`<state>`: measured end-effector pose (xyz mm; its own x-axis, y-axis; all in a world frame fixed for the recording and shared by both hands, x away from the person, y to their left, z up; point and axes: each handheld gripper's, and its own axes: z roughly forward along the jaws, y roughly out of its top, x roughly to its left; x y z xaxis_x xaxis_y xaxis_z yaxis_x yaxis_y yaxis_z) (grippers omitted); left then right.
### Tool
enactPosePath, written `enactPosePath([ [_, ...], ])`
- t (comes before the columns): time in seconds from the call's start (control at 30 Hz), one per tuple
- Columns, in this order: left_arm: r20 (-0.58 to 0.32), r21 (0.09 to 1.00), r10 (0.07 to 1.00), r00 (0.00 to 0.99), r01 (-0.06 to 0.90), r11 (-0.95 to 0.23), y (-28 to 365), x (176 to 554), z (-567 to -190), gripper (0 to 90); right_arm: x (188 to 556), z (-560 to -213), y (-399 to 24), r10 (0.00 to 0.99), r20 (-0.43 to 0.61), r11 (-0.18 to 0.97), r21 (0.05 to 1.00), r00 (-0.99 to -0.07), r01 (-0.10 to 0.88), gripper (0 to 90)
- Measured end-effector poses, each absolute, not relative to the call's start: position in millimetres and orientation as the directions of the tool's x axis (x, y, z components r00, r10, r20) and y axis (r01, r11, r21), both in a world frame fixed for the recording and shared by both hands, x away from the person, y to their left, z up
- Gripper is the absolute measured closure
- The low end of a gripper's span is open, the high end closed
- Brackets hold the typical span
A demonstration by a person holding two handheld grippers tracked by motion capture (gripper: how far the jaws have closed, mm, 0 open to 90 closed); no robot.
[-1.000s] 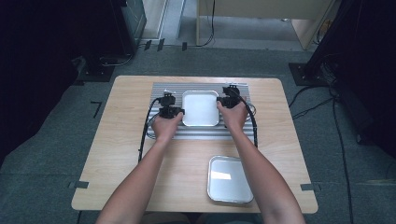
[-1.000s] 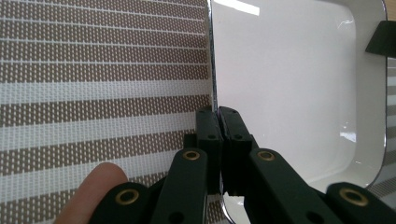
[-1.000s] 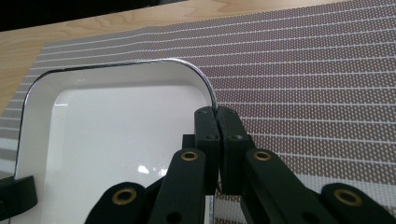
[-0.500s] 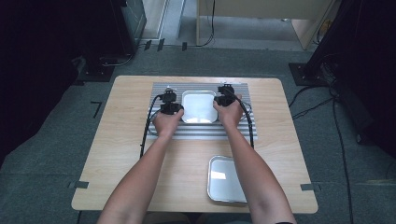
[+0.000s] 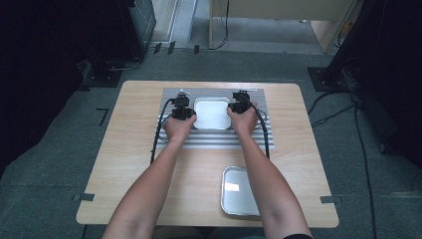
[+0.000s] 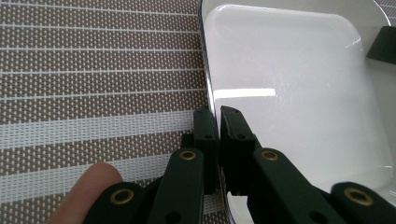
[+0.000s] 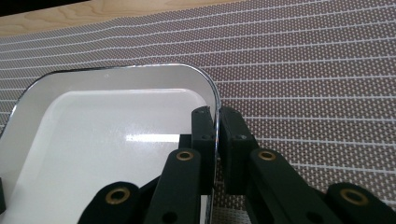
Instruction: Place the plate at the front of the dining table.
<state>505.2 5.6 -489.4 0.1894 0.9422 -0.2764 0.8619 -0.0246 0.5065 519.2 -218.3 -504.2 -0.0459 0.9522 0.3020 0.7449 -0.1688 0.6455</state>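
Observation:
A white square tray lies on a striped woven placemat at the far middle of the table. My left gripper is shut on the tray's left rim; in the left gripper view the rim runs down between the two black jaws. My right gripper is shut on the tray's right rim, and in the right gripper view the rim is pinched between its jaws. The other gripper's tip shows at the tray's far side.
A metal tray lies near the table's front edge, partly under the right forearm. Black cables trail from both grippers across the placemat. The wooden table stands on a grey floor with dark equipment around.
The right hand has shifted slightly inward and down onto the tray's right rim. The left hand has stayed at the left rim.

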Motion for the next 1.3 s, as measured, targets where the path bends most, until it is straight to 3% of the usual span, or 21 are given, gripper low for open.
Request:
enactPosePath([
  [0.47, -0.254, 0.526, 0.947, 0.198, 0.849, -0.036, 8, 506, -491, 84.4, 523, -506, -216, 0.946, 0.319, -0.168, 0.641, -0.062, 0.749, 85.8],
  [0.6, -0.254, 0.559, 0.944, 0.212, 0.828, -0.035, 11, 505, -488, 77.8, 523, -508, -217, 0.945, 0.319, -0.164, 0.64, -0.066, 0.751, 84.3],
  [0.83, -0.243, 0.632, 0.945, 0.22, 0.775, -0.018, 18, 501, -483, 54.7, 525, -507, -226, 0.926, 0.369, -0.194, 0.65, -0.083, 0.734, 58.2],
  [0.97, -0.259, 0.697, 0.932, 0.253, 0.717, -0.001, 20, 495, -483, 50.1, 525, -507, -231, 0.917, 0.387, -0.2, 0.656, -0.097, 0.727, 44.4],
  [1.0, -0.259, 0.697, 0.932, 0.253, 0.717, -0.001, 20, 495, -483, 49.7, 525, -507, -231, 0.917, 0.387, -0.2, 0.656, -0.097, 0.727, 44.4],
  [1.03, -0.27, 0.728, 0.931, 0.244, 0.685, 0.032, 22, 492, -483, 49.1, 524, -504, -229, 0.923, 0.37, -0.181, 0.657, -0.104, 0.732, 37.9],
  [1.13, -0.28, 0.739, 0.934, 0.224, 0.671, 0.06, 25, 489, -483, 46.7, 521, -501, -227, 0.932, 0.344, -0.153, 0.658, -0.114, 0.737, 33.1],
  [1.17, -0.29, 0.737, 0.932, 0.219, 0.672, 0.071, 28, 487, -482, 44.6, 518, -496, -226, 0.931, 0.34, -0.135, 0.664, -0.136, 0.735, 27.3],
  [1.3, -0.274, 0.725, 0.933, 0.232, 0.687, 0.042, 32, 480, -478, 35.2, 510, -490, -227, 0.943, 0.296, -0.097, 0.679, -0.15, 0.728, 26.9],
])
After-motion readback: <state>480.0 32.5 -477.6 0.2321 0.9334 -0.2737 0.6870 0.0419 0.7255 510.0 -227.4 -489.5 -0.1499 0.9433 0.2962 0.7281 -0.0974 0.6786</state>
